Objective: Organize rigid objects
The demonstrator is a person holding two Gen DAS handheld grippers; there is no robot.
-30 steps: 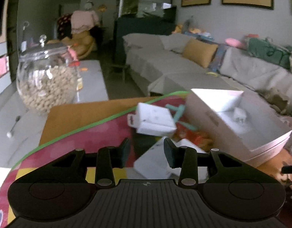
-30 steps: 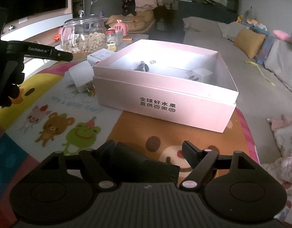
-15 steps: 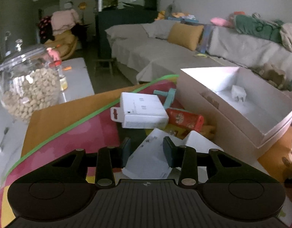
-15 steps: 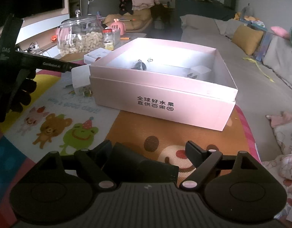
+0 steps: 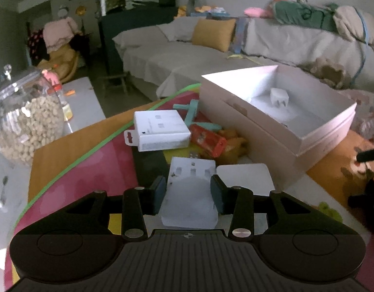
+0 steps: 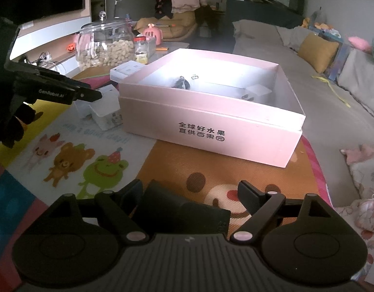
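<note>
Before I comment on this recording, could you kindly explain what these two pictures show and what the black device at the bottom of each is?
There is no robot: a person carries a hand-held gripper in each hand, each with a camera looking along its two fingers. One picture comes from the left hand-held gripper, the other from the right hand-held gripper. On the colourful cartoon play mat stands an open pink cardboard box. The left jaws, just opening, straddle a white slotted plastic block; whether they press it is unclear. The right jaws, also just opened wider, flank a black block without clamping it.
</note>
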